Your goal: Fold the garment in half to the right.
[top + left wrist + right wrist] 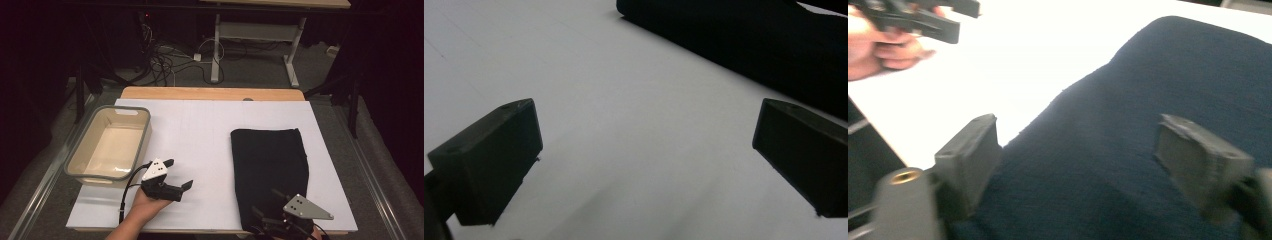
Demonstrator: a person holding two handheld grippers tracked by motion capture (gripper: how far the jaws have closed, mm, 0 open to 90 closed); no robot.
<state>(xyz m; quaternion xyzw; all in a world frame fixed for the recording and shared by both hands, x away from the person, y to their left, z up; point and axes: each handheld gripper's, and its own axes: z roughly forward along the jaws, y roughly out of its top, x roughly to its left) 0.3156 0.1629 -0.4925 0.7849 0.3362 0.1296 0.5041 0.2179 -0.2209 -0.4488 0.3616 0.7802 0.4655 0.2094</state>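
Note:
A dark folded cloth [270,160] lies flat on the right half of the white board [200,125]. My right gripper [265,202] hovers over the cloth's near end at the table's front edge. In the right gripper view its jaws [1078,145] stand apart over the dark blue fabric [1173,75], with no fold pinched between them. My left gripper [180,173] rests in a hand near the front left, open and pointing right toward the cloth. Bare white board lies between its jaws [646,130], and the cloth's edge [749,40] runs beyond them.
A grey-rimmed beige basin [145,135] stands at the board's left edge, with nothing inside it. Beyond the table are a floor with cables [165,60] and the legs of another desk [216,50].

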